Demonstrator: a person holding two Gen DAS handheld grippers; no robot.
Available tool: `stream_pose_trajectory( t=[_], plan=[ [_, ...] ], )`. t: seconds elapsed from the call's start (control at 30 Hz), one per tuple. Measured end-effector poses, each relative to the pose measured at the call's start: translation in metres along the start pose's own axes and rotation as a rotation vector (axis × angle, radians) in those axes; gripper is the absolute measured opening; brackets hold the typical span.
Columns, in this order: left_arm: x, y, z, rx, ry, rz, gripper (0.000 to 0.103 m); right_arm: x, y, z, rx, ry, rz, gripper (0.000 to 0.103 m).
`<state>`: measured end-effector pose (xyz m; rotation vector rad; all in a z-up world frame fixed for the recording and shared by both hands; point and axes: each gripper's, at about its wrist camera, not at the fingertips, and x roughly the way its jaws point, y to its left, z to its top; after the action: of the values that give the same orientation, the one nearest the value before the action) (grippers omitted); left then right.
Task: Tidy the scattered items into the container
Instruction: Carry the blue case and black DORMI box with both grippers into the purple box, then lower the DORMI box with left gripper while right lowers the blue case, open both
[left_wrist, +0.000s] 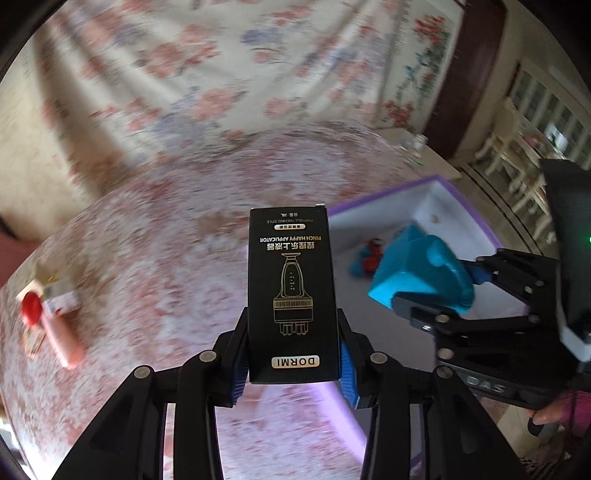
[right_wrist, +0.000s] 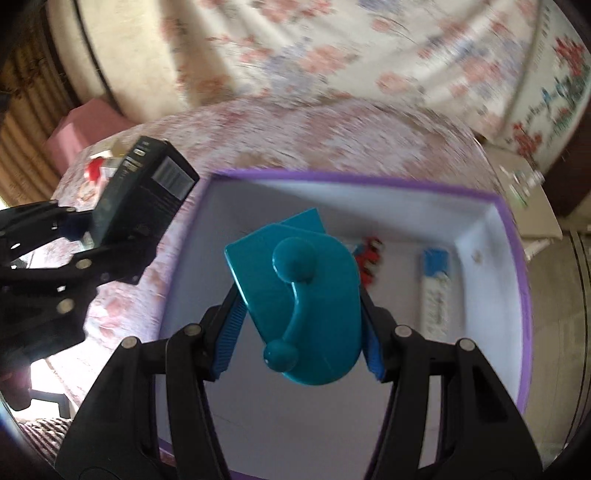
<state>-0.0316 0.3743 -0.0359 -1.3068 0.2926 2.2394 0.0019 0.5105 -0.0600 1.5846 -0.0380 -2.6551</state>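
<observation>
My left gripper is shut on a black DORMI applicator box, held upright above the floral tablecloth just left of the purple-rimmed white container. The same black box shows at the left of the right wrist view, beside the container's rim. My right gripper is shut on a teal plastic piece with two round knobs and hangs over the container's inside. That teal piece also appears over the container in the left wrist view. Inside lie a small red and blue item and a white tube with a blue cap.
On the tablecloth at the far left lie a pink tube, a red round item and small packets. A floral-draped sofa stands behind the table. A pink stool stands at the left, and chairs stand at the right.
</observation>
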Motion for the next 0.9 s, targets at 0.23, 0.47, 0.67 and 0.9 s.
stream_pose_trajectory(
  t=[0.23, 0.47, 0.67, 0.9],
  plan=[
    [0.042, -0.045, 0.015, 0.031, 0.107, -0.029, 0.041, 0.025, -0.047, -0.007, 0.024, 0.123, -0.05, 0.059],
    [0.093, -0.047, 0.024, -0.033, 0.285, 0.05, 0.041, 0.059, -0.077, 0.002, -0.002, 0.229, -0.078, 0.059],
    [0.115, -0.05, 0.036, -0.045, 0.332, 0.112, 0.041, 0.076, -0.084, 0.013, -0.035, 0.246, -0.107, 0.059],
    [0.138, -0.056, 0.04, -0.026, 0.33, 0.163, 0.042, 0.089, -0.082, 0.024, -0.072, 0.224, -0.154, 0.059]
  ],
)
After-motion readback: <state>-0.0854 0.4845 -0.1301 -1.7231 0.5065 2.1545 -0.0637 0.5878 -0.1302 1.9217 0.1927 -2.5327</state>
